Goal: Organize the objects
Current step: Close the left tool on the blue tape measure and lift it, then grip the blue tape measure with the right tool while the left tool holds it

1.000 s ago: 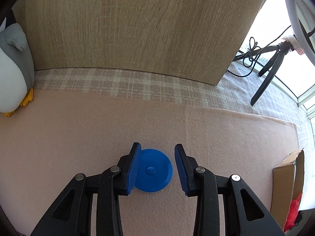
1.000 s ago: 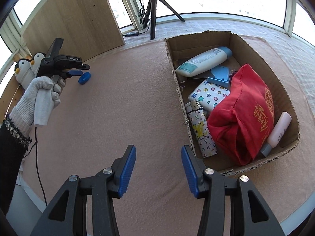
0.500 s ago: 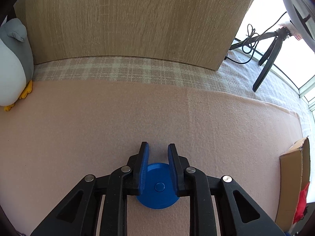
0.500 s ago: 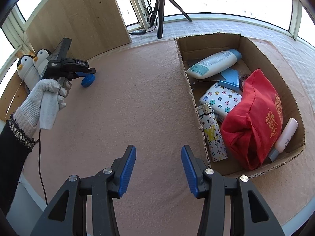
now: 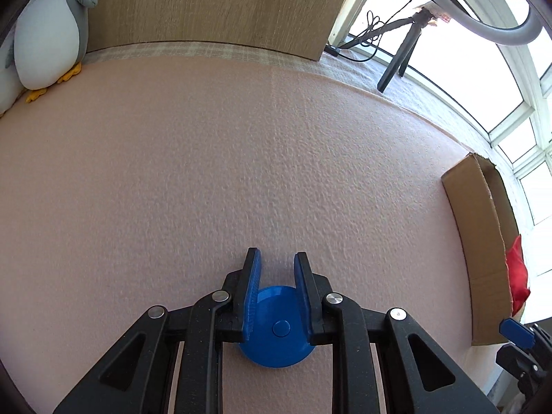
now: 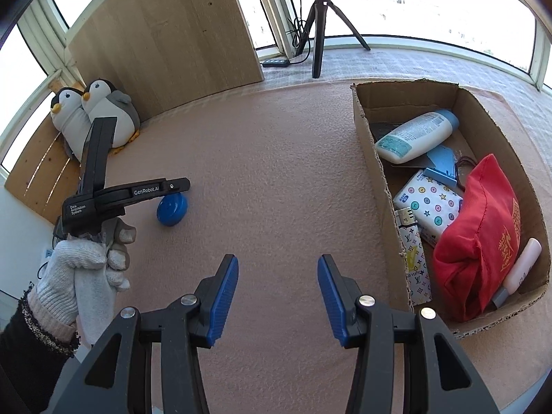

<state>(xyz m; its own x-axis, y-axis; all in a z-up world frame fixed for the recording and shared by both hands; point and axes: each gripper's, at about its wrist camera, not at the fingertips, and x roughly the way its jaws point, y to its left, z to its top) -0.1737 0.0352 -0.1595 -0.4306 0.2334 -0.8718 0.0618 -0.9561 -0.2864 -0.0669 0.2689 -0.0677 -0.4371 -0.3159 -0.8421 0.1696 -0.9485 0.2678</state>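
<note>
Disc (image 5: 276,331): blue, round, centre button; clamped in left tongs (image 5: 276,262).
Right tongs (image 6: 277,276): held open, empty.
Surroundings: cardboard box (image 6: 376,172) at right edge, filled.

My left wrist view: close, steep down along left tool (image 5: 276,258) onto pink counter (image 5: 241,155). My right wrist view: farther back, wider. Both share counter, cardboard box (image 6: 379,179), penguin toys (image 6: 107,110).

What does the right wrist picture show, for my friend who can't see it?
The left hand-held gripper, held by a gloved hand, grips a blue round disc over a pink mat. The right hand-held gripper is open and holds nothing. A cardboard box of items sits right; two plush penguins sit far left.
</note>
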